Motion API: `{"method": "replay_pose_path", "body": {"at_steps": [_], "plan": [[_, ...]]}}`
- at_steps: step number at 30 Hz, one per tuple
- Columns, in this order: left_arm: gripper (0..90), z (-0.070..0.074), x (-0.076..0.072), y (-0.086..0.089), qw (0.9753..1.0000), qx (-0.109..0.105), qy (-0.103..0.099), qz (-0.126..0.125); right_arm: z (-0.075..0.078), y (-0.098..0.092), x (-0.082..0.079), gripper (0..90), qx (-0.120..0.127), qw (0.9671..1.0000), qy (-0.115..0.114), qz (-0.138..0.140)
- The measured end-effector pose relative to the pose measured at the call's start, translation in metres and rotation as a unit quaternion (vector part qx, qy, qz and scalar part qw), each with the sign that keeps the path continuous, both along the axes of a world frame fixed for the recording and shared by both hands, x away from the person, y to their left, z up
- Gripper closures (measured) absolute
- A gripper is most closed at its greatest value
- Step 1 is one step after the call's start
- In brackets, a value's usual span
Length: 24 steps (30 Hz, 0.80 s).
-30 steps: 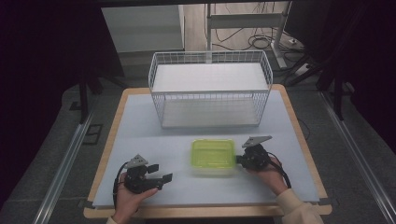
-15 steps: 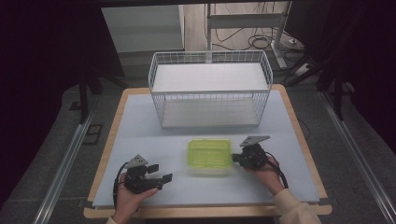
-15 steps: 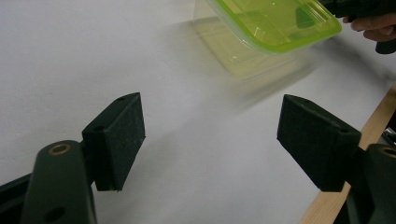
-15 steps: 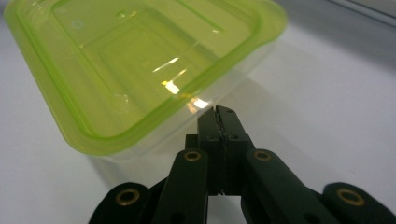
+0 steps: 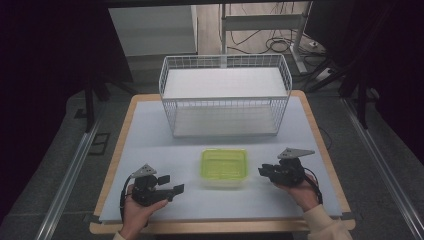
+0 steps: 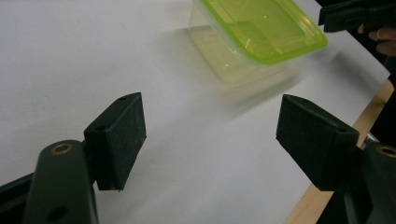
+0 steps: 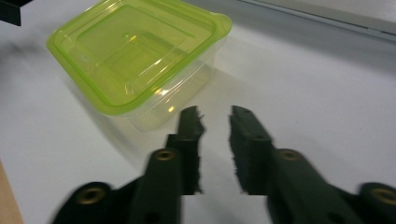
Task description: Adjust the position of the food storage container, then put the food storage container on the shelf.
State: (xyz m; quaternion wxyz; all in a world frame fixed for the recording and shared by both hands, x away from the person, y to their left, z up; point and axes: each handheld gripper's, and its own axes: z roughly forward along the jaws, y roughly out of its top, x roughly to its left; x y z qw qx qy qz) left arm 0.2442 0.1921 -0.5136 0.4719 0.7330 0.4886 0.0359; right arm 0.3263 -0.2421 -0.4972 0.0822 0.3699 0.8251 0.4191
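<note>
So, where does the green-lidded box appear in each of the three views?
High view: the green-lidded box sits at centre, between both grippers, before the wire basket.
Left gripper view: top, right of centre.
Right gripper view: upper left.
Shared landmark: the white table surface.

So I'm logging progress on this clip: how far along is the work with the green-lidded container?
Early. Done: the lidded container stands closed on the table in front of the empty wire basket. In hand: nothing is gripped; the right gripper has its jaws nearly together just off the container, and the left gripper waits wide open. Left: gripping it and, probably, moving it to the basket.
</note>
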Motion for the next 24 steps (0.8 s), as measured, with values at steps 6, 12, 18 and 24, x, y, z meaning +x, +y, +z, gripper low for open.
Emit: {"method": "replay_pose_path", "body": {"at_steps": [6,12,18,24], "plan": [[23.9,0.008,0.005,-0.004,0.9998,-0.012,0.010,-0.014,0.006,-0.001,0.001,34.1,0.049,0.9987,0.014,-0.005],[23.8,0.020,0.015,-0.008,0.9989,-0.040,0.017,-0.020,0.015,-0.005,0.001,27.1,0.080,0.9967,0.007,-0.006],[24.1,0.025,0.024,-0.016,0.9984,-0.042,0.025,-0.028,0.021,-0.003,0.001,31.2,0.092,0.9957,0.013,-0.010],[24.8,0.025,0.039,-0.024,0.9975,-0.046,0.047,-0.026,0.023,0.004,0.005,34.1,0.108,0.9931,0.041,-0.016]]}}
